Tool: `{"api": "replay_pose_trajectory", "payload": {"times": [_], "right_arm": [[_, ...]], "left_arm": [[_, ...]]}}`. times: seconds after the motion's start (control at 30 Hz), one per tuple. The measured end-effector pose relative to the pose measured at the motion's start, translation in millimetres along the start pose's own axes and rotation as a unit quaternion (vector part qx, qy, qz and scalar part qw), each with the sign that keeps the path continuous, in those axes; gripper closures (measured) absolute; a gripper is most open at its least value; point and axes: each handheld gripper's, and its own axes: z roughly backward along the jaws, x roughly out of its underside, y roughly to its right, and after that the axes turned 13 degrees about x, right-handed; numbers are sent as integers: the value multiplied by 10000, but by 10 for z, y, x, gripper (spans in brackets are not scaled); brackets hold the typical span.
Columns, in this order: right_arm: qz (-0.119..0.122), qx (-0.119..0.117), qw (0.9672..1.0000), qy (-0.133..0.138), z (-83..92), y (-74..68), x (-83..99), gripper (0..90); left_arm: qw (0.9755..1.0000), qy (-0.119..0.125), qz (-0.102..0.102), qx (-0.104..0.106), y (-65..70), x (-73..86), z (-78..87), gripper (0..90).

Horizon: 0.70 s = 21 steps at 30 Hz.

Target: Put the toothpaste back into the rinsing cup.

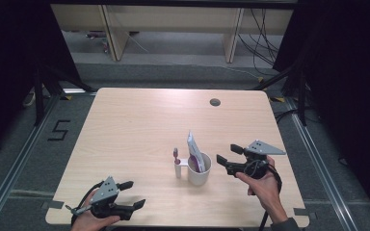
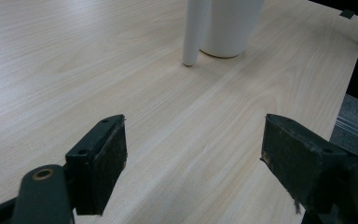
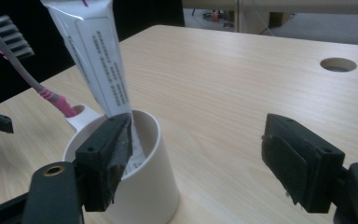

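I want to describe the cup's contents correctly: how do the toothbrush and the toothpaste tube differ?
The toothbrush is thin, grey and pink, and stands in the small side holder of the white cup. The toothpaste tube is wide, flat and white with printed text, and stands inside the cup itself. The tube rises higher than the toothbrush. Both stand nearly upright, slightly leaning.

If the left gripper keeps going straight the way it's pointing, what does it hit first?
Probably the white tube-shaped toothbrush holder on the side of the white ceramic cup; the open left gripper has bare light wooden table before it. Depth is uncertain.
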Motion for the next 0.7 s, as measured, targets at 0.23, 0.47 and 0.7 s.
{"api": "replay_pose_trajectory", "payload": {"times": [0.23, 0.47, 0.7], "right_arm": [[-82, 129, 9999, -3, 68, 79, 58, 241], [-215, 156, 9996, -67, 119, 111, 100, 217], [-194, 256, 9995, -59, 162, 134, 160, 201]], "left_arm": [[10000, 21, -7, 22, -3, 3, -12, 217], [10000, -1, 31, -40, -2, 2, -4, 217], [10000, -29, 32, -36, -3, -5, -13, 217]]}}
